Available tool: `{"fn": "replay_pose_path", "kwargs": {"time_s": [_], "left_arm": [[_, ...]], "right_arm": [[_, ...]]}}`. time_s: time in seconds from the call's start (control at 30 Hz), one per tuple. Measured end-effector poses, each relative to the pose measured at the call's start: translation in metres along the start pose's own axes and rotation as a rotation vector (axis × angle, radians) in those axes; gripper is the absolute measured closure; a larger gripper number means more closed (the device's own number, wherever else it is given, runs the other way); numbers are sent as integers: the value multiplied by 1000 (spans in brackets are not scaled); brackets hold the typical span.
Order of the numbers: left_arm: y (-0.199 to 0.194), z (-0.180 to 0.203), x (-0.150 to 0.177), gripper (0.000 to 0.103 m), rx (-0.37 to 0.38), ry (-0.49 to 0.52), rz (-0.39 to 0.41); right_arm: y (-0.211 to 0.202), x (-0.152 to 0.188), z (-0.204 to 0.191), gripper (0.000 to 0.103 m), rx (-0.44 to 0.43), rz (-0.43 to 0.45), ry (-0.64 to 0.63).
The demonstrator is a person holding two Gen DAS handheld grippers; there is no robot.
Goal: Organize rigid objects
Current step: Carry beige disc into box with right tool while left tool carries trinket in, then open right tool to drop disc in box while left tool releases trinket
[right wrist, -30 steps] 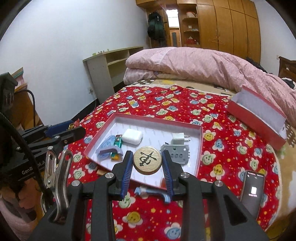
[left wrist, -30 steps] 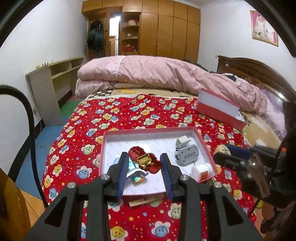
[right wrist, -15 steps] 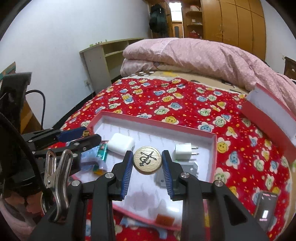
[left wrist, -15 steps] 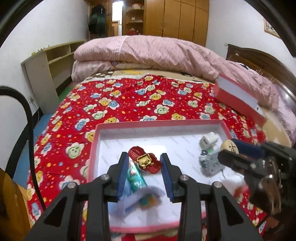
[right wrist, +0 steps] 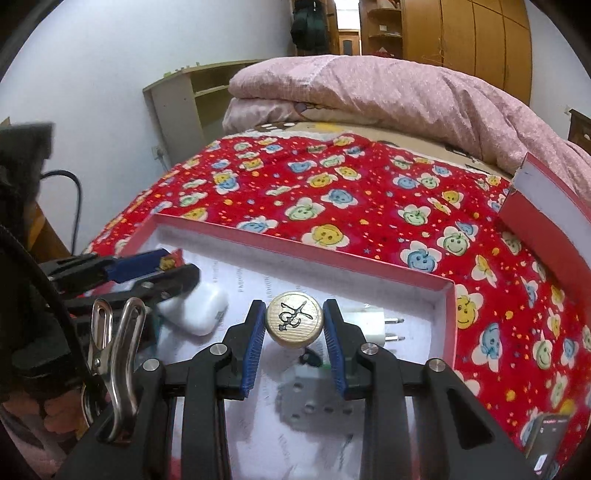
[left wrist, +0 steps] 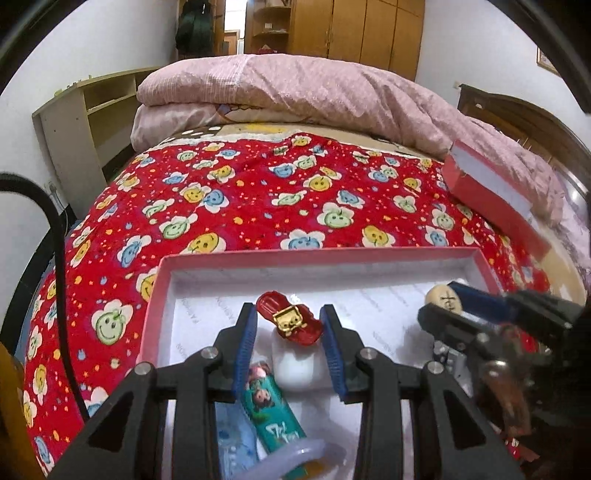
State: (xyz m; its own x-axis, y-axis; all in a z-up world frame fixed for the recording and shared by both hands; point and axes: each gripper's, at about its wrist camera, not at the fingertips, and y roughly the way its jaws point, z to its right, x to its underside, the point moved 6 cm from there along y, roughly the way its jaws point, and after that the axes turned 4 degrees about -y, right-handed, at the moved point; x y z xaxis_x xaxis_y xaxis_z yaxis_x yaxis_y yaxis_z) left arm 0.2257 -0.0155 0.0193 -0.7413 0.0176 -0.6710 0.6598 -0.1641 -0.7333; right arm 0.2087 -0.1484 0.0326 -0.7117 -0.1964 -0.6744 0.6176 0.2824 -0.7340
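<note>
**Both grippers loaded and pitched down over the red-rimmed tray**

Nearest the left wrist camera, the left gripper pointed steeply downward over the tray, its blue pads clenched on a red hair clip with a gold buckle, held clear of the tray floor. Directly below it, toward 6 o'clock, lay a teal cartoon-printed tube and a white earbud case. At 3 o'clock in that view the right gripper entered from the side, angled down likewise, with a pale disc caught at its tip.

The right wrist camera showed that disc head-on: a round wooden token bearing a black inked mark, gripped tight between the right gripper's pads and lifted above the tray. Only this view revealed the white plug adapter at 3 o'clock of the token, with its two prongs pointing right, the blurred grey block with holes beneath the jaws, and a dark phone lying on the quilt at 4 o'clock. The left gripper appeared at 9 o'clock, just over the earbud case. Only the left view showed the teal tube clearly.

Beyond the tray stretched the red quilt printed with smiling flowers. At 2 o'clock a red box lid leaned near the folded pink duvet. Farthest off stood a pale shelf unit and wooden wardrobes.
</note>
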Motion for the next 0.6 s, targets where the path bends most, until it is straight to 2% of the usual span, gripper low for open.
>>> {"fn": "replay_pose_path", "kwargs": {"time_s": [0.17,0.37,0.6], "left_arm": [[6,-5,-1,66,-2,-16,11],[16,-12,1,66,26,-65,-37],[16,-12,2,66,6,-53,-31]], "right_arm": [[11,-1,4,71,-8,3,21],[13,-2,4,71,-21,12,28],[12,-3,3,71,-19,13,26]]}}
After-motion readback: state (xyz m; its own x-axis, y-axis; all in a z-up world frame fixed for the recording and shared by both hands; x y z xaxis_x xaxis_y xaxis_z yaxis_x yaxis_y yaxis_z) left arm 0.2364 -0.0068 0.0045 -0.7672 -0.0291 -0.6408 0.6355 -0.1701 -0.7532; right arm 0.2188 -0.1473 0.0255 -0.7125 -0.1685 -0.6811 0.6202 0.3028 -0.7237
